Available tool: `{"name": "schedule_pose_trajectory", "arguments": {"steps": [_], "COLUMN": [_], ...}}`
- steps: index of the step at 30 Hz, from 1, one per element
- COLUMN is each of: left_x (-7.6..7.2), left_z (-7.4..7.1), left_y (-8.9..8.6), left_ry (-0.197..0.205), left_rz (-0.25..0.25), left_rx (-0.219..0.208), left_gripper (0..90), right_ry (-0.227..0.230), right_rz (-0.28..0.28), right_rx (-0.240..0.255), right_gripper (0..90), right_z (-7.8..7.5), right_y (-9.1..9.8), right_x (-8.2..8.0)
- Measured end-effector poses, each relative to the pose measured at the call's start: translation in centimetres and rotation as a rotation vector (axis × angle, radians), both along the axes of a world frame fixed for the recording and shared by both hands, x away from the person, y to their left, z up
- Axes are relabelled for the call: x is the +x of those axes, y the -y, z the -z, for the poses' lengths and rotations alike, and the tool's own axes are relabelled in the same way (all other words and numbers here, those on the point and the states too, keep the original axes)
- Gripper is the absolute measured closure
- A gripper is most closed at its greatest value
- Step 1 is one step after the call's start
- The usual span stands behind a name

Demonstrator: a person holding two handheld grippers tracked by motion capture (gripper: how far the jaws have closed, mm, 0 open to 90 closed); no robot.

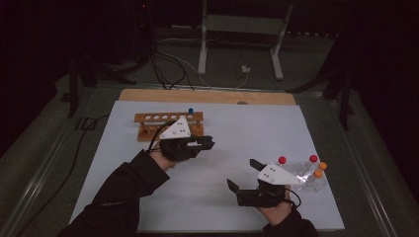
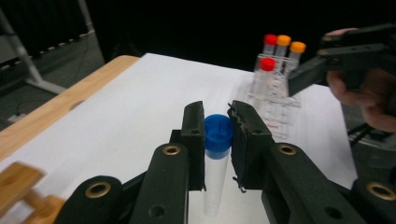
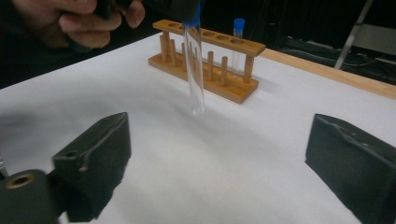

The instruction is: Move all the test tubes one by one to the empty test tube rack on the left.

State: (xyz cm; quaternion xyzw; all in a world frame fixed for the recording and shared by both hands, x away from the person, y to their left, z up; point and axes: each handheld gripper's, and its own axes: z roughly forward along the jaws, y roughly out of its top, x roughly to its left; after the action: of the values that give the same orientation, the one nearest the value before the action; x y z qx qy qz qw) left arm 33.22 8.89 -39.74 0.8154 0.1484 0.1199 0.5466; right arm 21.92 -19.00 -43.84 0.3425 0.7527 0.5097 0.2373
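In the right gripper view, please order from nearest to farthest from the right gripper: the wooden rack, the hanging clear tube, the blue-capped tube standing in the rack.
1. Hanging clear plastic tube, mid-air, centre.
2. Wooden test-tube rack, behind it on the white table.
3. Blue-capped tube, standing at the rack's far right end.

The left tongs sit in the middle of the high view, squeezed tight, on a dark-sleeved arm. The right tongs at the lower right gape wide, with nothing between them.
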Motion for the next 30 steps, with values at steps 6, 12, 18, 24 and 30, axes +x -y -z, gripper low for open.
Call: {"name": "schedule_pose_trajectory", "arguments": {"steps": [6,12,18,24,30], "left_x": [1.2,2.6,4.1,5.9,7.6], "left_z": [-0.7,-1.2,-1.8,-2.3,-2.4], "left_y": [-1.7,-3.1,-4.2,-4.8,-5.0], "left_ry": [0.017,0.024,0.043,0.049,0.06], "left_rz": [-0.067,-0.129,-0.196,-0.247,-0.291], "left_rx": [0.028,0.038,0.035,0.033,0.038], "left_gripper": [77.7,77.7,77.7,77.7,77.7], "right_ry": [-0.007,0.002,0.006,0.008,0.0], "right_rz": [-0.037,-0.042,-0.039,-0.037,-0.038], "right_rx": [0.019,0.032,0.03,0.032,0.026], "right_gripper": [0.0,0.0,0.0,0.0,0.0], "right_z": [-0.1,-0.2,-0.2,-0.2,-0.1], "right_y": [0.4,0.6,0.7,0.8,0.8], "right_x": [0.0,-0.1,-0.1,-0.1,0.0]}}
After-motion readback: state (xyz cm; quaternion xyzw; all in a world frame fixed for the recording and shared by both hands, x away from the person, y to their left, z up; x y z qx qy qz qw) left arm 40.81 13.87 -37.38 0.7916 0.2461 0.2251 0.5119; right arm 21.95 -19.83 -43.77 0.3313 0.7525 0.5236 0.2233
